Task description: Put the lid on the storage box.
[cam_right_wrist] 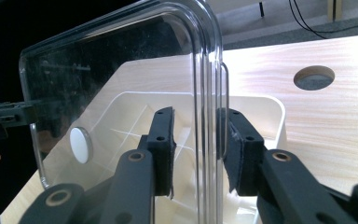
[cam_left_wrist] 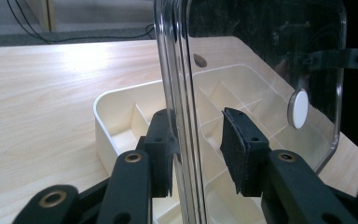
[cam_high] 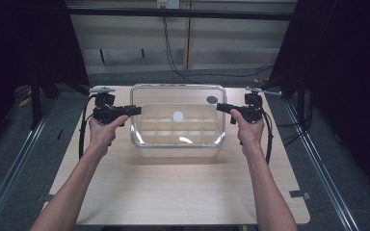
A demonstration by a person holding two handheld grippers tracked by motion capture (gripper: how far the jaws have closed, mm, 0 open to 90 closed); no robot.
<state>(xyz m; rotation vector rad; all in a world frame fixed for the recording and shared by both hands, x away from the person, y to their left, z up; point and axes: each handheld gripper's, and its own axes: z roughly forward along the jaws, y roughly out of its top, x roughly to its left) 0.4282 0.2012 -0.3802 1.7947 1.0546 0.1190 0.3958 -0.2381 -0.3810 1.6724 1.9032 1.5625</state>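
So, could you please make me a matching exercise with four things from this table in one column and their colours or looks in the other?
Things:
1. lid
2. tray
3. round disc on the lid
4. hole in the tabletop

Looks:
A. white
B. cream, divided into compartments
C. dark
D. see-through

Pairs: 1-D, 2-B, 3-A, 4-C

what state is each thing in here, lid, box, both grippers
clear lid: off the box, held level above it by its two side edges
divided box: uncovered on the table, compartments look empty
left gripper: one pad touches the lid's edge, the other stands off
right gripper: jaws around the lid's edge
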